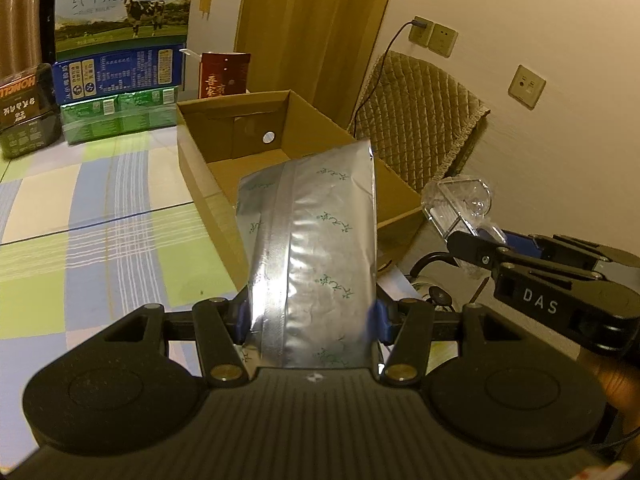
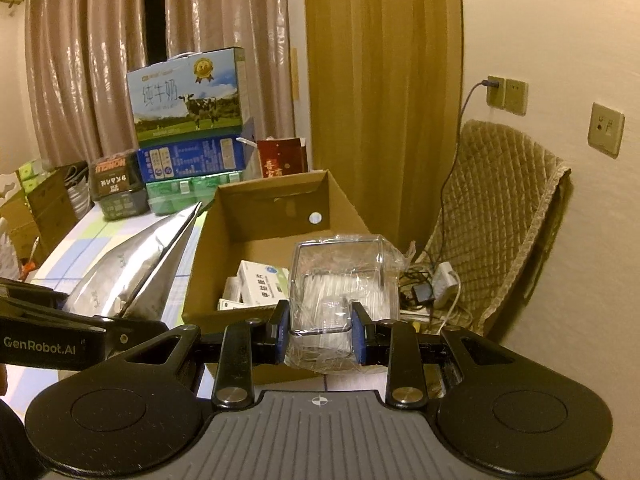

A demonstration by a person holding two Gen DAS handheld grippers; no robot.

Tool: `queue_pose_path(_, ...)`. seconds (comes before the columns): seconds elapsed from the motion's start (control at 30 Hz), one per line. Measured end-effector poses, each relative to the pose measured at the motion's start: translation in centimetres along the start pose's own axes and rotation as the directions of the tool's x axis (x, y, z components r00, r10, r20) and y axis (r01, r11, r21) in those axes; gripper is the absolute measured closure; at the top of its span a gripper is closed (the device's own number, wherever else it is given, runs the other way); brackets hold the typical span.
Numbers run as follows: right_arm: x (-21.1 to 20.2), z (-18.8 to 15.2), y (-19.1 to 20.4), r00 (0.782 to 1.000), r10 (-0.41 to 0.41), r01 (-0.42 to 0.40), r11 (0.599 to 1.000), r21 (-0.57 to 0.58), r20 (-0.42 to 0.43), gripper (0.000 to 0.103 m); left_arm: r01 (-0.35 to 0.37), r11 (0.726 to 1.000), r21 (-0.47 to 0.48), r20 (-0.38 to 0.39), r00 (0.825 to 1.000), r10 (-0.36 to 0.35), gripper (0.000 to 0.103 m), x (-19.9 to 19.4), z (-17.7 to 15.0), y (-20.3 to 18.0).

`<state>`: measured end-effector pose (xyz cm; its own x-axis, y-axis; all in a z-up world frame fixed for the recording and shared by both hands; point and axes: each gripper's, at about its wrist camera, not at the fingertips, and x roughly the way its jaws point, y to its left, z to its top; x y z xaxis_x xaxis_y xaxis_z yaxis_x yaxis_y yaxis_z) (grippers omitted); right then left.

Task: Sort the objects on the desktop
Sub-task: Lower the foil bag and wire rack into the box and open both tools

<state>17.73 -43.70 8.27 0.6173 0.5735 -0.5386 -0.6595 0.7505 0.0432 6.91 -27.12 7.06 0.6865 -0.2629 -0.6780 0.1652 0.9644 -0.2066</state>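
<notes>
Ahead, an open cardboard box [image 2: 224, 240] is sitting on the checked tablecloth [image 1: 100, 216], white packets already lying inside. Left gripper [image 1: 308, 320] is clamping a silver foil pouch [image 1: 316, 240], its long axis pointing toward the box. Right gripper [image 2: 320, 332] is squeezing a clear plastic-wrapped case [image 2: 344, 276], hanging just before the near wall, seemingly nearer the opening.

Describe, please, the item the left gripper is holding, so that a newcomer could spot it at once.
Start at the open cardboard box on the checked tablecloth. In front of it the left gripper grips a foil pouch by its lower end. It is flat, shiny silver with small green marks and a centre seam, unlike the clear plastic box in the right gripper.
</notes>
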Motion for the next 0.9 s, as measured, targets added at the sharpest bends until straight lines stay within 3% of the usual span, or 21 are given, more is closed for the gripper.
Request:
queue_pose_path(0.43,1.5,0.8,-0.6,1.0,0.005,-0.005,1.0,-0.001,-0.006,0.075,-0.004,1.0,-0.01,0.005,1.0,0.004,0.053,0.9,0.9,-0.1)
queue_pose_path(0.9,4.6,2.1,-1.9,1.0,0.028,-0.028,0.999,-0.037,-0.008,0.075,-0.021,0.992,-0.122,0.001,1.0,0.022,0.053,3.0,2.9,0.5)
